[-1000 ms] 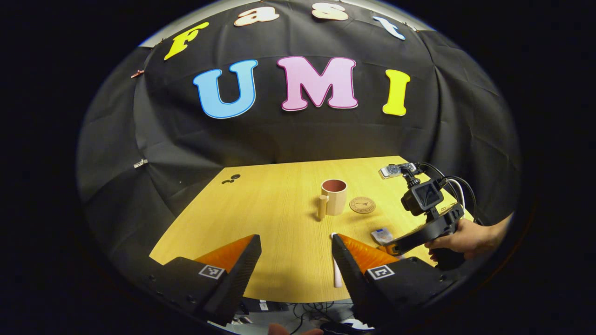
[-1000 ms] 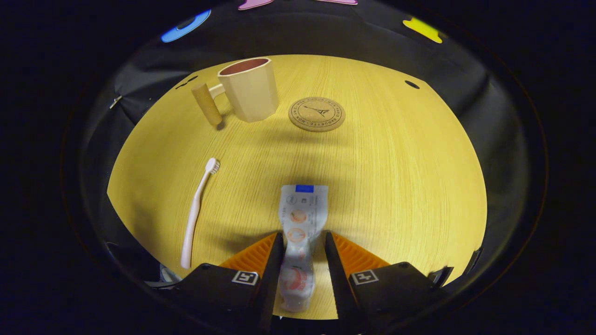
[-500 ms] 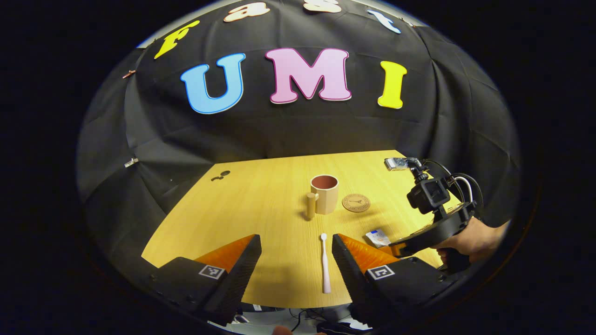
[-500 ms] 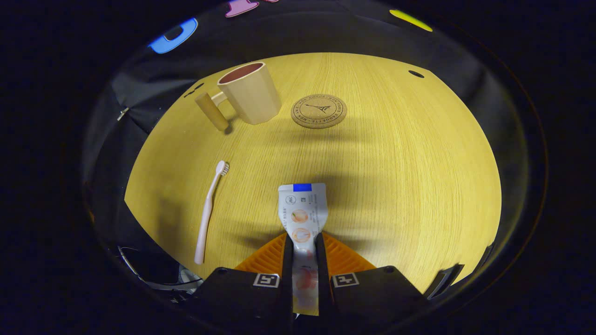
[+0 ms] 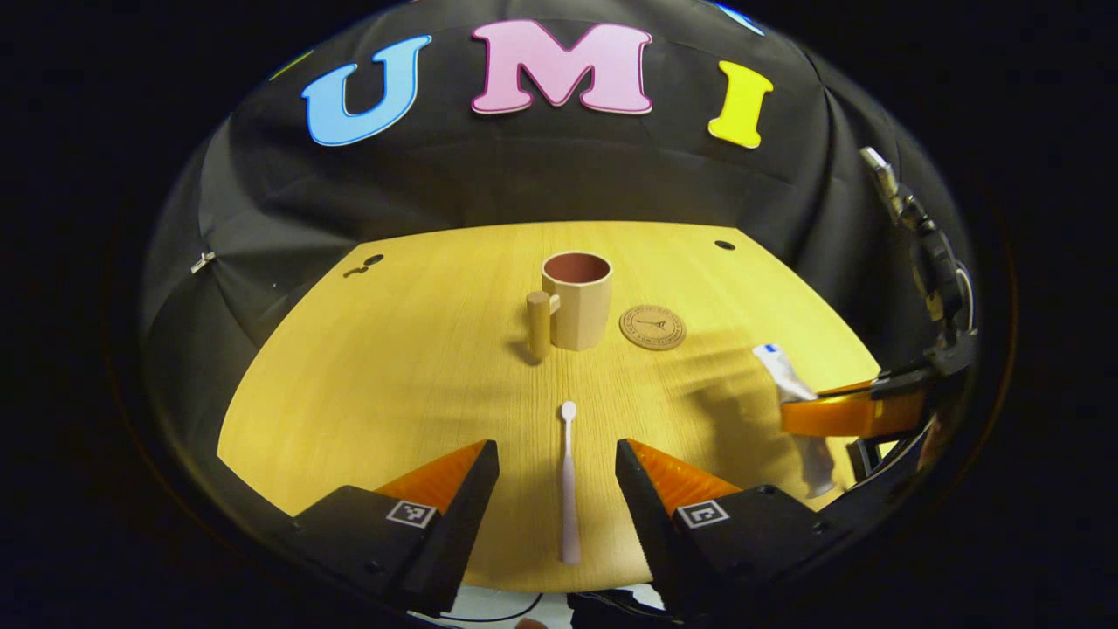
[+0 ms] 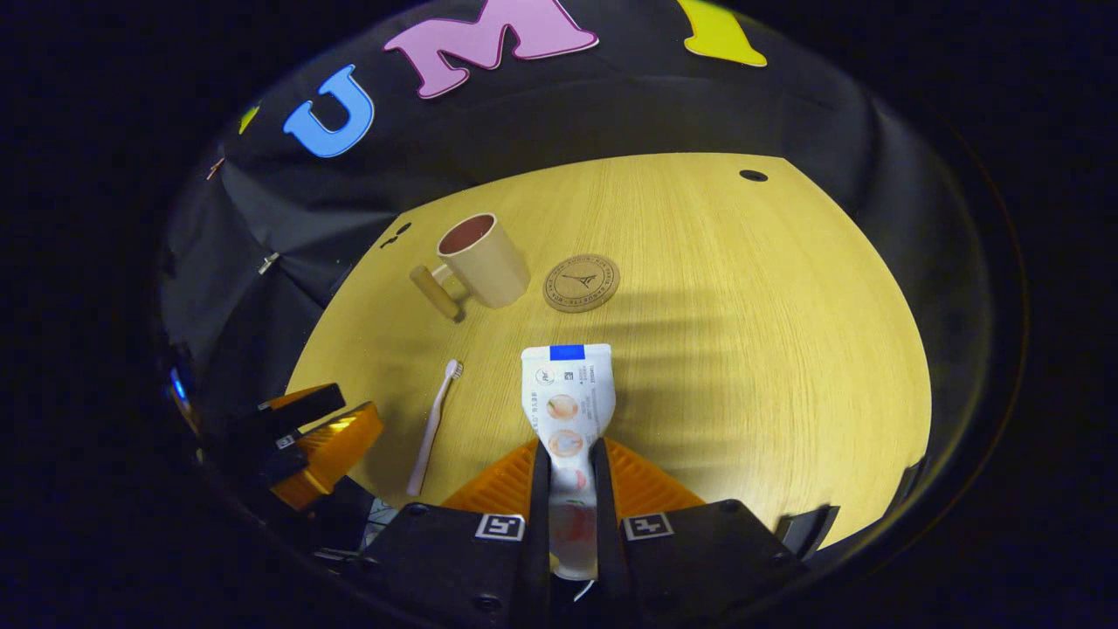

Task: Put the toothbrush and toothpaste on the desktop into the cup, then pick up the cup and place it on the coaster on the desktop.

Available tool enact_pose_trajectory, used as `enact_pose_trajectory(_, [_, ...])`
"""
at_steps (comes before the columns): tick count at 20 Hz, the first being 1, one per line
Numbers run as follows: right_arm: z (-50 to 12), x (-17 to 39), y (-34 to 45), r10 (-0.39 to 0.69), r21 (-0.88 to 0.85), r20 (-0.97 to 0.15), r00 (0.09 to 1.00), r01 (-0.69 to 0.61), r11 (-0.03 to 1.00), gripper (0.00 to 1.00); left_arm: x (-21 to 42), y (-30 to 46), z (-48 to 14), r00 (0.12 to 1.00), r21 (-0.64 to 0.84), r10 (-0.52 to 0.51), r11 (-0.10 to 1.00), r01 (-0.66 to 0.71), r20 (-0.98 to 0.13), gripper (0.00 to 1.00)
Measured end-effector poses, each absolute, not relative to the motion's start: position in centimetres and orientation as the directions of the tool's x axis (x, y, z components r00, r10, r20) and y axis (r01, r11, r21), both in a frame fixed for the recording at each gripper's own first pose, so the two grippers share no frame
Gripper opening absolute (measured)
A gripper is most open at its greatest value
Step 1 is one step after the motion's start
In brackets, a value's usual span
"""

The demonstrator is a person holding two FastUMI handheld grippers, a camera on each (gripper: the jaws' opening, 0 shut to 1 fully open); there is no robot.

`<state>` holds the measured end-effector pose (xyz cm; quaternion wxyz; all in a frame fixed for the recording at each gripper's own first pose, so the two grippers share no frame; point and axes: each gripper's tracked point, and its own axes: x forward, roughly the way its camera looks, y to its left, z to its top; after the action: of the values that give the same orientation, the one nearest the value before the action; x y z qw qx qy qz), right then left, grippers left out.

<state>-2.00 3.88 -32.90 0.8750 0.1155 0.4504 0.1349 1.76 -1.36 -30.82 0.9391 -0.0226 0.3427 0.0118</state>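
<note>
While the right gripper [image 6: 572, 489] fingers clamp the toothpaste [image 6: 568, 411] above the tabletop [image 6: 751, 349], the left gripper [image 5: 557, 485] fingers spread wide around the flat-lying toothbrush [image 5: 569, 480]; cup [image 5: 576, 297] beside coaster [image 5: 652, 326].

Pale wooden table [image 5: 393, 367], small dark hole [image 6: 753, 176] near its far edge, cables [image 5: 498, 607] below

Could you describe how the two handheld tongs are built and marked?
The left tongs and the right tongs each have black bodies, two wedge-shaped ribbed fingers, and a square black-and-white tag on each finger base. In the left gripper view, a camera mast with cables rises above the right tongs.
</note>
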Motion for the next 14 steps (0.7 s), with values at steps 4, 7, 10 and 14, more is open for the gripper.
enact_pose_trajectory(4, [-31.6, -2.2, 2.1, 0.342, 0.309, -0.744, 0.573, -0.159, 0.938, 0.26, 3.3, -1.9, -34.7, 0.699, -0.032, -0.004, 0.999, -0.027, -0.715, 0.85])
enact_pose_trajectory(7, [-31.4, -2.3, 1.0, 0.339, 0.313, -0.743, 0.577, -0.149, 0.938, 0.26, 4.1, -2.3, -37.0, 0.648, -0.035, -0.008, 0.999, -0.028, -0.762, 0.84])
enact_pose_trajectory(10, [-31.4, -2.0, 0.3, 0.337, 0.320, -0.742, 0.579, -0.135, 0.938, 0.26, 4.4, -2.9, -38.0, 0.620, -0.044, -0.024, 0.999, -0.017, -0.785, 0.80])
enact_pose_trajectory(14, [-31.4, -2.2, 0.2, 0.345, 0.329, -0.743, 0.574, -0.136, 0.935, 0.26, 4.4, -2.6, -39.2, 0.577, -0.034, -0.008, 0.999, -0.034, -0.817, 0.74])
